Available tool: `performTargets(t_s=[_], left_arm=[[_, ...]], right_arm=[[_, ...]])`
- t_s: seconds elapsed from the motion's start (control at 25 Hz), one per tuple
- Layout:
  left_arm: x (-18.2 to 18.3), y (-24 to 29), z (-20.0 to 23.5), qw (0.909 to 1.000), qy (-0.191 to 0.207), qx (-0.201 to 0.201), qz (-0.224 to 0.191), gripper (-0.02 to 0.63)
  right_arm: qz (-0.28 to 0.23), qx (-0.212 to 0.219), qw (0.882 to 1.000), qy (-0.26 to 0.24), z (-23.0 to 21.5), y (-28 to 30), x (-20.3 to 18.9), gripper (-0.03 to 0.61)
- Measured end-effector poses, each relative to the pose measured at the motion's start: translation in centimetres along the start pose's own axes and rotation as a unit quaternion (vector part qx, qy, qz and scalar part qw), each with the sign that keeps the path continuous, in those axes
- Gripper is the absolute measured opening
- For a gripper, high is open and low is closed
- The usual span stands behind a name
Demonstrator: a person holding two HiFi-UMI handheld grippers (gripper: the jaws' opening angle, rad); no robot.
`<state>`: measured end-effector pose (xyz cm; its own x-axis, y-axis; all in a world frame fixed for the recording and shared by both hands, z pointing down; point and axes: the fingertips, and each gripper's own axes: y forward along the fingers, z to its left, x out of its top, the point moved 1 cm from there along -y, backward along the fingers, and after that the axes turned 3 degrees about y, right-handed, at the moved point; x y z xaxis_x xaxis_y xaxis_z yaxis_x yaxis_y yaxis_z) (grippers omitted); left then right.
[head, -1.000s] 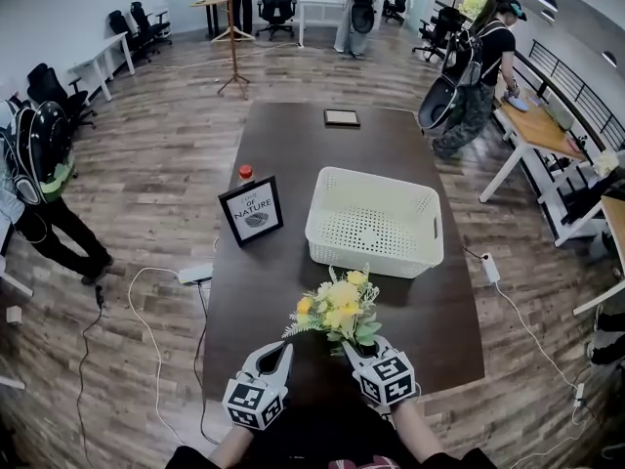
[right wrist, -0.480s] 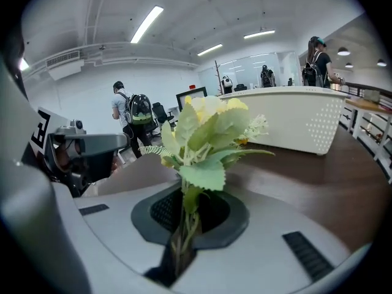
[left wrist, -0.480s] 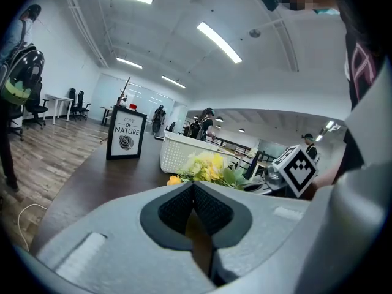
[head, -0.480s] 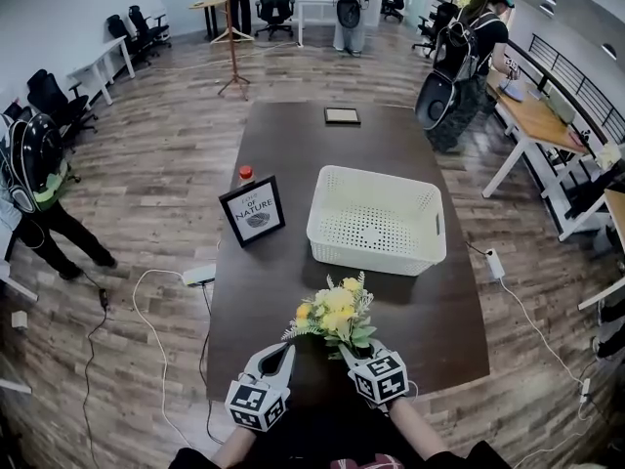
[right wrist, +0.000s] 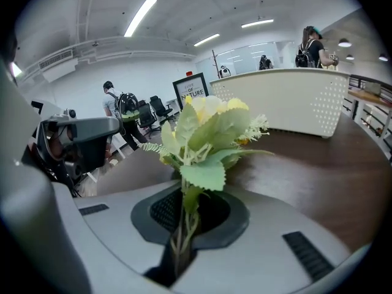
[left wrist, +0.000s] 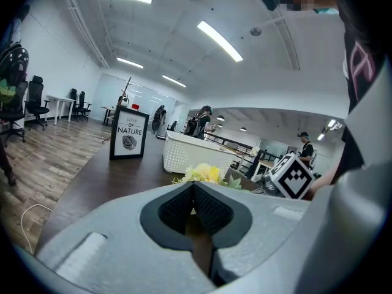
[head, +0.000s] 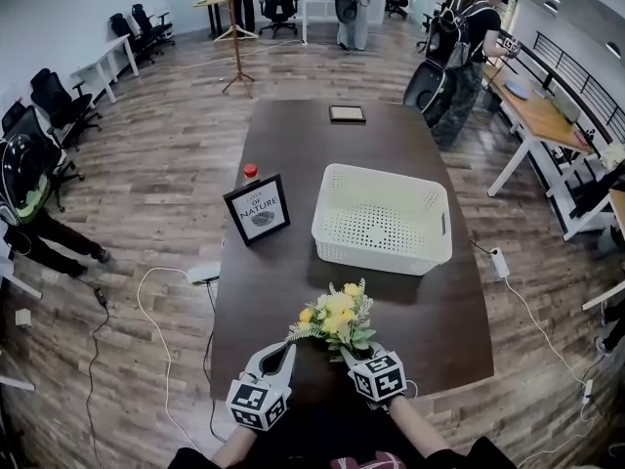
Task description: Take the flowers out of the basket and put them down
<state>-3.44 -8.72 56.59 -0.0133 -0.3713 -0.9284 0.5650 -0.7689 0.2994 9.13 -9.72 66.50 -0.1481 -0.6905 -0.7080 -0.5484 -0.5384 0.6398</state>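
Head view: flowers [head: 334, 316] out of the basket [head: 383, 253], low over the near end of the surface [head: 293, 135].
Pinched at the stems in the right gripper [head: 350, 353] jaws; left gripper [head: 281, 352] just beside, jaws pressed together on nothing.

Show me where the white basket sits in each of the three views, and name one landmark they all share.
Head view: the basket stands right of centre on the dark table, beyond the flowers.
Left gripper view: the basket is at centre, just behind the flowers.
Right gripper view: the basket fills the upper right.
Shared landmark: the framed NATURE sign, left of the basket in every view.
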Motion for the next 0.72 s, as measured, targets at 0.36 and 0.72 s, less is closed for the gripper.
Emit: performTargets(t_s=[0.36, 0.72], left_arm=[[-0.1, -0.1, 0.6, 1.0, -0.002, 0.009, 0.001, 0.009], [-0.2, 0.1, 0.9, 0.9999, -0.003, 0.01, 0.002, 0.009]], right_arm=[[0.015, -0.004, 1.0, 0.01, -0.4, 1.3, -0.9, 0.041], [0.014, -0.019, 1.0, 0.016, -0.9, 2.0, -1.0, 0.054]])
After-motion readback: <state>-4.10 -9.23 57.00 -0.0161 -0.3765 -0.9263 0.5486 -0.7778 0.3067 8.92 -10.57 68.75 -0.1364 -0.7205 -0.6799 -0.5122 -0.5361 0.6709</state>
